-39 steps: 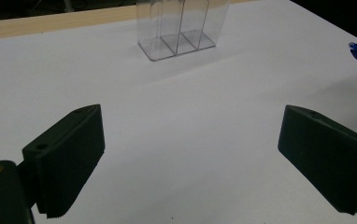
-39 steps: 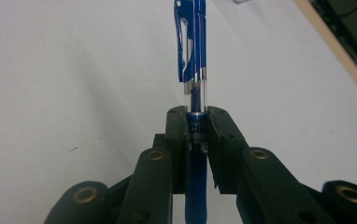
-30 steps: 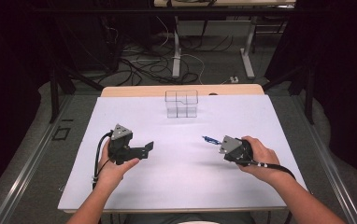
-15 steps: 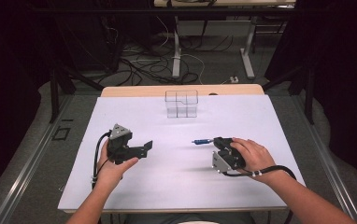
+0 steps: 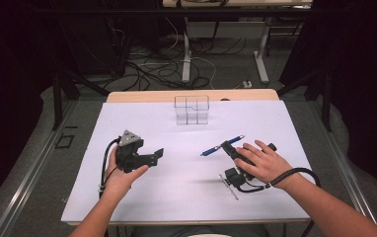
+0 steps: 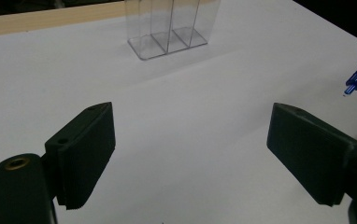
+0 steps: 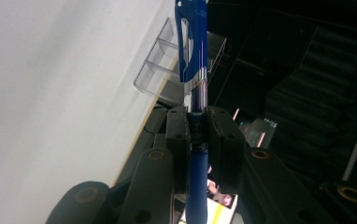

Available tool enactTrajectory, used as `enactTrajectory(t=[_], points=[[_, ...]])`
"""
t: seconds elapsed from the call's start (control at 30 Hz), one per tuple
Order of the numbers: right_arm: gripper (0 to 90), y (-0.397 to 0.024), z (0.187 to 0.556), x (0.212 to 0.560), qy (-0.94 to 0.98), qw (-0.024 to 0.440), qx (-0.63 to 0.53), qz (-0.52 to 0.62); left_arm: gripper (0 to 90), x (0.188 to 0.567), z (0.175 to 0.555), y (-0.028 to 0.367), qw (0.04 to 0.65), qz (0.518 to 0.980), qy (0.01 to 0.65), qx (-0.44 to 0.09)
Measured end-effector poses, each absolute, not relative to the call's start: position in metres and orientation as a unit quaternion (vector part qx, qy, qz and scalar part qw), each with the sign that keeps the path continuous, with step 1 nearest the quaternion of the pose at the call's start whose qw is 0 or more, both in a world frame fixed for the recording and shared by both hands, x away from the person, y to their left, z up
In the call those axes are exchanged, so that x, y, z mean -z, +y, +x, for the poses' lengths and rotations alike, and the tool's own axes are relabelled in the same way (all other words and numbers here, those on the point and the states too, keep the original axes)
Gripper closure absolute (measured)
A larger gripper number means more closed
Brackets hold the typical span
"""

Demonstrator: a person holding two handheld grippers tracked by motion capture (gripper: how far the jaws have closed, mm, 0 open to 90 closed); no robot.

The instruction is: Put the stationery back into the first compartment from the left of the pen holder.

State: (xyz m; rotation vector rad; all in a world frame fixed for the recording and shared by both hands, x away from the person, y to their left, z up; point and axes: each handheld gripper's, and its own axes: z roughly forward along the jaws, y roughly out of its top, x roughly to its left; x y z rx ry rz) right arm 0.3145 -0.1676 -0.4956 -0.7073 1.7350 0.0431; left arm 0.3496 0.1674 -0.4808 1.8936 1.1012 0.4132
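Right gripper pinches a blue pen (left gripper gapes) over the white table.

Your right gripper has its two fingers closed against a blue pen, one on either side of the barrel. The pen runs straight up the centre of the frame, its clip near the top and a chrome band just above the fingers. The white counter fills the left side, tilted steeply. A clear compartmented organizer stands on the counter behind the pen.
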Motion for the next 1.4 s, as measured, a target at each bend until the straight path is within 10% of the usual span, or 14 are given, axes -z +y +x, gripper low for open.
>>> enactTrajectory(t=[1.4], points=[[79.8,-0.148,0.317,0.484,0.728,0.587,0.006,-0.354,39.3,0.439,0.379,0.058,0.345,0.891,0.274,-0.113]])
